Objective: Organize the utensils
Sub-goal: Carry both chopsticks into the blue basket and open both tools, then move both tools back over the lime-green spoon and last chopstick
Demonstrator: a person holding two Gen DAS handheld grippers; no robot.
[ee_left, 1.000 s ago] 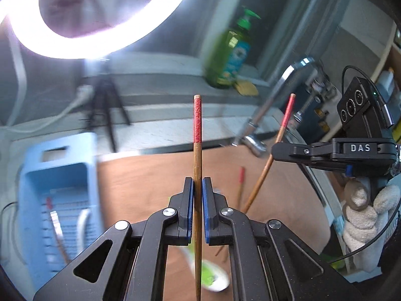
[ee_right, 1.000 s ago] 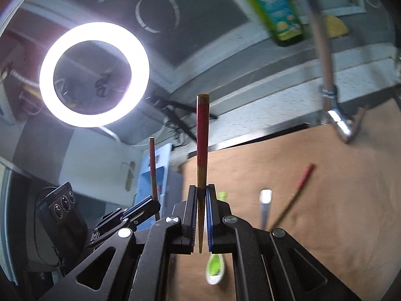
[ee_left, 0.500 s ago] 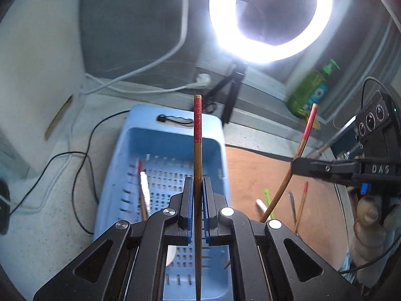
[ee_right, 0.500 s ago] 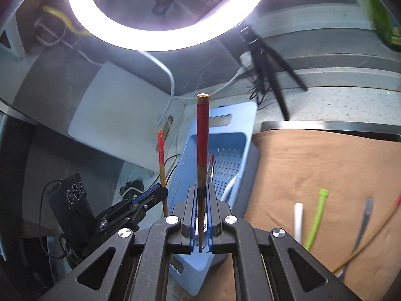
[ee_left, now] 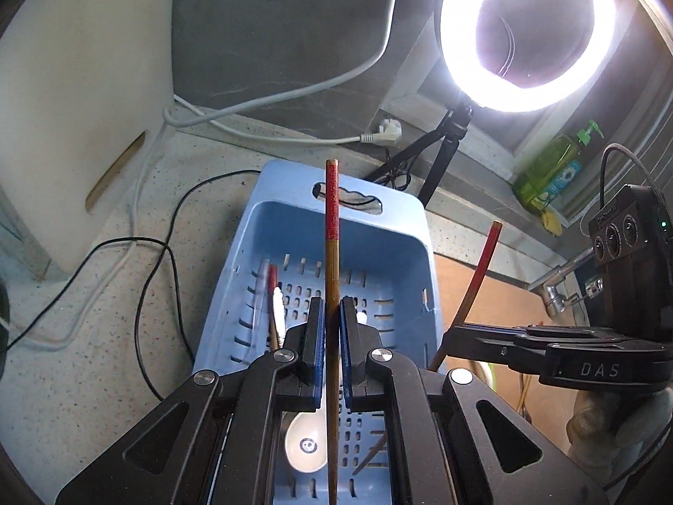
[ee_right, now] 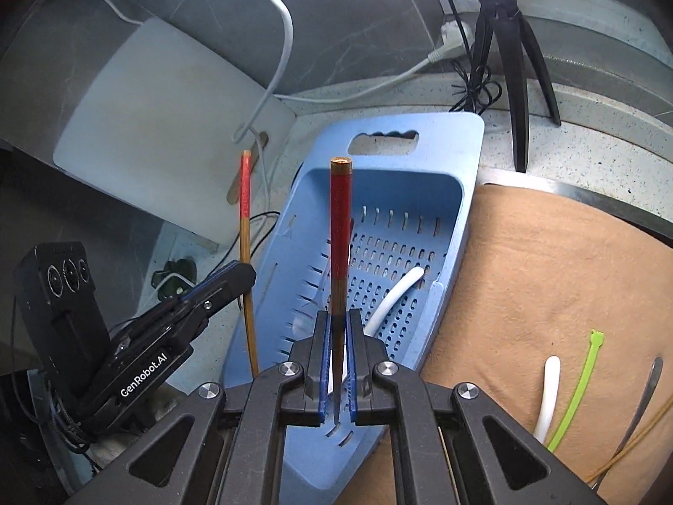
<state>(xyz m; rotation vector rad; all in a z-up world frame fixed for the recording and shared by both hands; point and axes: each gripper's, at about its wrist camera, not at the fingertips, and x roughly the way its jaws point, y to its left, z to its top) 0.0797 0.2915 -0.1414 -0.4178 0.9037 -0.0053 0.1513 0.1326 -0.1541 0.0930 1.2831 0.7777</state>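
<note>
Left tongs (ee_left: 331, 336) are clamped on one chopstick (ee_left: 331, 227); right tongs (ee_right: 337, 362) are clamped on a second chopstick (ee_right: 340, 227). Both hang above the blue basket (ee_right: 458, 219), which already holds several utensils. A white spoon (ee_right: 549, 395), green utensil (ee_right: 576, 387) and others remain on the desk (ee_right: 568, 261).

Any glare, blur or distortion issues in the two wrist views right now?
Left wrist: ring light blown out top right, flare nearby; chopstick and blue basket sharp; fisheye bends the edges. Right wrist: lamp out of frame, even light, no motion blur; the other chopstick crisp; dark vignette in corners.
</note>
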